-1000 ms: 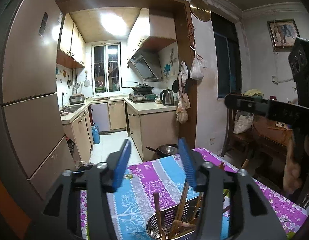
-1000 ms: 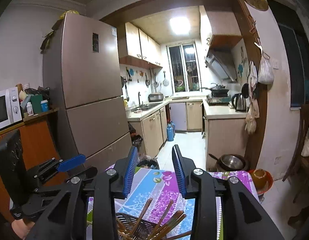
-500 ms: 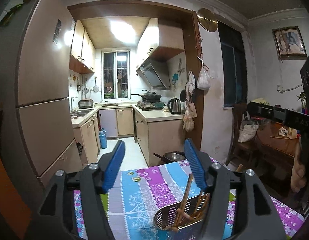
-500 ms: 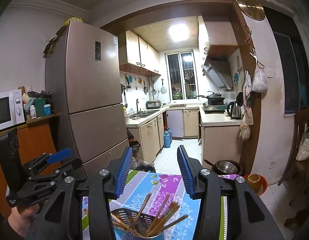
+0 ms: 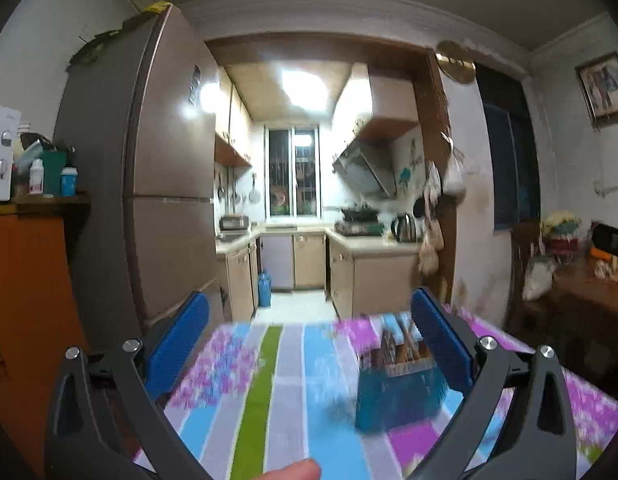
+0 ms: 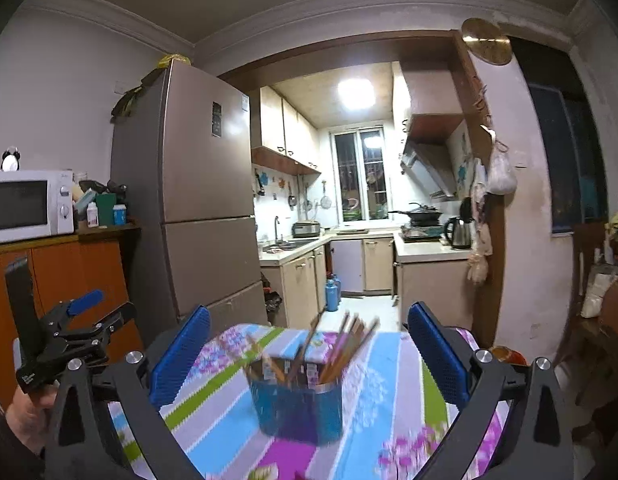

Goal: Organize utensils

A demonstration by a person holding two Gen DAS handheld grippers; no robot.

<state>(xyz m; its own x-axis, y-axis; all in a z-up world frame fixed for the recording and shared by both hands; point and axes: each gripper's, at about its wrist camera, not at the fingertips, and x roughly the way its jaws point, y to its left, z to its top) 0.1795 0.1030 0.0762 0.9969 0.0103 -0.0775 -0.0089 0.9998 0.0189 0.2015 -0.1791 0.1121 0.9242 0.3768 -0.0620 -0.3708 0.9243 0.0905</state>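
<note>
both of your grippers are opening wide at this moment, and neither has hold of anything. a second ago their jaws stood much narrower, right above the chopsticks; now your left gripper [image 5: 309, 344] and right gripper [image 6: 309, 344] sit lower and further back, looking level across the striped tablecloth [image 6: 225, 396]. nothing is between the left jaws but cloth. the holder [image 6: 297, 408], blue in this blur, shows in the gap of the right gripper's jaws, though it stands well beyond the pads and touches neither. it rests on the table toward the far edge, and in the left view it lies off by the right finger [image 5: 441, 344]. the chopsticks [image 6: 341, 344] stand upright in it, fanned out and leaning. that reads as both hands letting go and pulling away, so the sticks look put away; i judge this round of sorting near done, unless more utensils wait out of sight.
</note>
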